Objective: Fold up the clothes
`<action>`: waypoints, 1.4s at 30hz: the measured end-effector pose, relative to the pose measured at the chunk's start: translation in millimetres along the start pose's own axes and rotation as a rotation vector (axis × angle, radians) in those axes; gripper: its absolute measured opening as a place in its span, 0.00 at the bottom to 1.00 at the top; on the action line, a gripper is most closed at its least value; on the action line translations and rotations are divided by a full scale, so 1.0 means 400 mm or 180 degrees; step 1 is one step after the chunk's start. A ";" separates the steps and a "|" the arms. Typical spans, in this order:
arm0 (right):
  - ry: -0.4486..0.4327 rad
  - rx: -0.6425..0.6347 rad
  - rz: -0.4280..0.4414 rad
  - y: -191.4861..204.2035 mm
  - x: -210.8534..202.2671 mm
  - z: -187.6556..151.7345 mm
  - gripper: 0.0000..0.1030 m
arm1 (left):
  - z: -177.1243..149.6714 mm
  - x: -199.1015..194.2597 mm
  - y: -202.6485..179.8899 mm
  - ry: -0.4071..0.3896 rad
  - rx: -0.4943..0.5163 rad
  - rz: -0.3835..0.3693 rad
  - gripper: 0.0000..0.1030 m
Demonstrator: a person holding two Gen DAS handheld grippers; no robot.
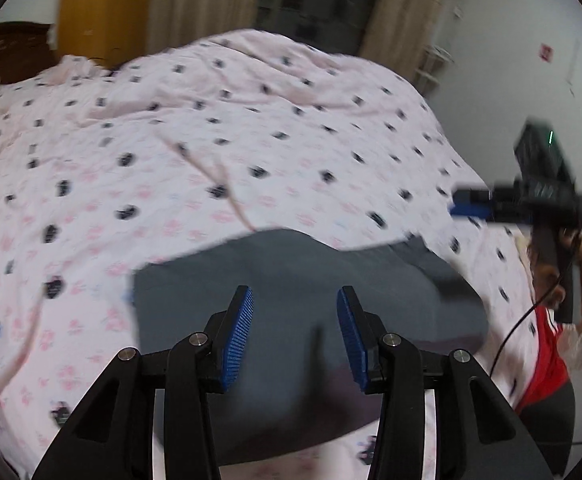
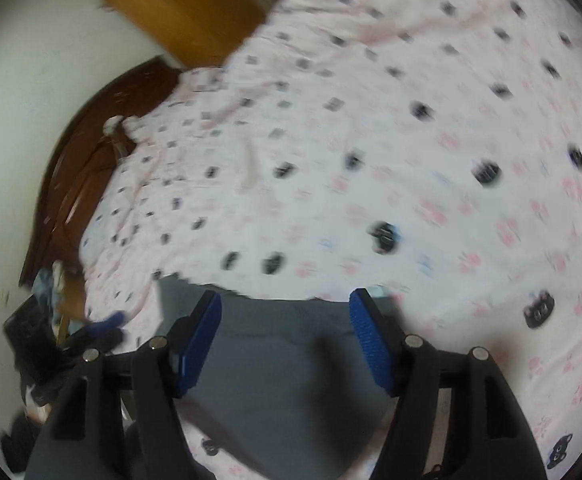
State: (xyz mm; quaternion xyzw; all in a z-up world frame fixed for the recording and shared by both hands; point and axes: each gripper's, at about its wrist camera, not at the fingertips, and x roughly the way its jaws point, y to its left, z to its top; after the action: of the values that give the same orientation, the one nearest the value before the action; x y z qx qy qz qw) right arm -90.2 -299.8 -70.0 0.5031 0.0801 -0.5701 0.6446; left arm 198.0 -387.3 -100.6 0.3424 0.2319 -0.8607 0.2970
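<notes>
A grey garment [image 1: 291, 276] lies flat on a bed, over a pink bedspread [image 1: 211, 152] printed with dark and pink motifs. The left gripper [image 1: 295, 336] hangs just above the cloth, jaws wide apart and empty. The right gripper [image 2: 285, 344], its blue pads [image 2: 371, 340] equally wide and holding nothing, hovers over the garment's near edge. A dark wooden headboard [image 2: 91, 152] and beige curtains [image 1: 195, 0] frame the blurred scene.

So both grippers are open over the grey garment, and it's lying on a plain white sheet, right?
Not quite. The left gripper and right gripper are open over the grey garment, but the bedsheet is pink-and-white with dark cat-face and pink paw prints, as both wrist views show.
</notes>
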 end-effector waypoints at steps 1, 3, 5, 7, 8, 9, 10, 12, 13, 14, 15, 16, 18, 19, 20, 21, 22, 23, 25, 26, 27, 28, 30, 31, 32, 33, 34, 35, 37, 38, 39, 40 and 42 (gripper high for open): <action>0.0007 -0.0103 0.0067 0.029 0.000 -0.006 0.67 | -0.005 0.018 -0.015 0.0055 0.0039 0.0000 0.38; 0.0041 -0.0311 0.0193 0.091 0.020 -0.034 0.66 | -0.014 0.054 -0.035 0.0159 0.0077 0.0028 0.38; 0.0123 -0.0368 0.0292 0.130 0.062 -0.069 0.63 | -0.025 0.091 -0.032 0.0248 0.0032 0.0112 0.38; 0.0199 -0.0351 0.0324 0.153 0.119 -0.104 0.59 | -0.037 0.126 -0.026 0.0320 -0.0027 0.0180 0.38; 0.0226 -0.0338 0.0315 0.160 0.150 -0.121 0.58 | -0.044 0.141 -0.020 0.0339 -0.0071 0.0195 0.38; 0.0229 -0.0316 0.0267 0.159 0.180 -0.139 0.57 | -0.052 0.153 -0.014 0.0351 -0.0115 0.0195 0.39; 0.0226 -0.0295 0.0212 0.156 0.209 -0.155 0.57 | -0.060 0.162 -0.006 0.0360 -0.0160 0.0184 0.39; 0.0202 -0.0231 0.0140 0.132 0.236 -0.169 0.55 | -0.079 0.180 0.007 0.0380 -0.0232 0.0177 0.39; 0.0195 -0.0192 0.0125 0.117 0.246 -0.174 0.51 | -0.087 0.191 0.012 0.0401 -0.0266 0.0174 0.39; 0.0187 -0.0152 0.0110 0.101 0.255 -0.179 0.44 | -0.094 0.203 0.017 0.0426 -0.0301 0.0169 0.39; 0.0180 -0.0112 0.0096 0.085 0.265 -0.184 0.40 | -0.101 0.213 0.021 0.0430 -0.0334 0.0165 0.39; 0.0172 -0.0073 0.0081 0.070 0.274 -0.189 0.31 | -0.107 0.219 0.023 0.0422 -0.0354 0.0163 0.39; 0.0157 0.0006 0.0051 0.038 0.293 -0.198 0.21 | -0.109 0.219 0.024 0.0400 -0.0390 0.0159 0.39; 0.0149 0.0046 0.0036 0.023 0.302 -0.203 0.22 | -0.105 0.209 0.021 0.0362 -0.0384 0.0157 0.39; 0.0148 0.0076 0.0032 0.012 0.307 -0.205 0.23 | -0.098 0.194 0.015 0.0310 -0.0366 0.0154 0.39; 0.0159 0.0076 0.0051 0.016 0.299 -0.200 0.23 | -0.091 0.178 0.010 0.0228 -0.0340 0.0142 0.39; 0.0151 0.0060 0.0056 0.023 0.285 -0.192 0.28 | -0.084 0.162 0.006 0.0131 -0.0311 0.0124 0.39; 0.0104 0.0036 0.0051 0.032 0.267 -0.183 0.41 | -0.074 0.144 0.003 0.0015 -0.0279 0.0145 0.39; -0.0059 -0.0017 0.0001 0.049 0.229 -0.165 0.64 | -0.055 0.117 0.001 -0.0182 -0.0229 0.0242 0.39; -0.0157 -0.0058 -0.0082 0.057 0.213 -0.154 0.68 | -0.046 0.120 0.008 -0.0198 -0.0240 0.0317 0.39; -0.0215 -0.0097 -0.0189 0.061 0.205 -0.144 0.70 | -0.039 0.128 0.019 -0.0170 -0.0280 0.0376 0.39; -0.0235 -0.0120 -0.0315 0.060 0.206 -0.134 0.70 | -0.037 0.144 0.032 -0.0115 -0.0327 0.0418 0.39; -0.0222 -0.0128 -0.0481 0.053 0.215 -0.124 0.70 | -0.040 0.181 0.060 0.0009 -0.0417 0.0501 0.39; -0.0187 -0.0120 -0.0543 0.044 0.227 -0.123 0.70 | -0.046 0.203 0.073 0.0074 -0.0450 0.0512 0.39; -0.0147 -0.0117 -0.0613 0.037 0.243 -0.125 0.70 | -0.052 0.221 0.082 0.0109 -0.0484 0.0486 0.40; -0.0107 -0.0113 -0.0682 0.029 0.258 -0.127 0.70 | -0.059 0.237 0.090 0.0125 -0.0523 0.0448 0.40; -0.0072 -0.0124 -0.0754 0.023 0.274 -0.130 0.70 | -0.063 0.248 0.094 0.0134 -0.0545 0.0431 0.41; -0.0052 -0.0169 -0.0831 0.021 0.291 -0.136 0.70 | -0.065 0.258 0.094 0.0137 -0.0543 0.0438 0.42; -0.0016 -0.0265 -0.0982 0.017 0.323 -0.149 0.70 | -0.065 0.272 0.089 0.0157 -0.0515 0.0477 0.43; -0.0014 -0.0328 -0.1043 0.020 0.331 -0.153 0.71 | -0.066 0.262 0.084 0.0126 -0.0503 0.0472 0.43; -0.0012 -0.0390 -0.1105 0.023 0.340 -0.158 0.72 | -0.068 0.243 0.078 0.0072 -0.0493 0.0451 0.43; -0.0008 -0.0439 -0.1153 0.027 0.346 -0.160 0.73 | -0.069 0.225 0.072 0.0018 -0.0482 0.0431 0.43; -0.0083 -0.0425 -0.1115 0.037 0.316 -0.162 0.73 | -0.072 0.187 0.059 -0.0091 -0.0461 0.0391 0.43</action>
State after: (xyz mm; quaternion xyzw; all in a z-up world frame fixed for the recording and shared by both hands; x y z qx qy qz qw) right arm -4.9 -337.0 -178.4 0.4301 0.1957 -0.6735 0.5685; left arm 182.8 -413.1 -178.6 0.3213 0.2677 -0.8266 0.3765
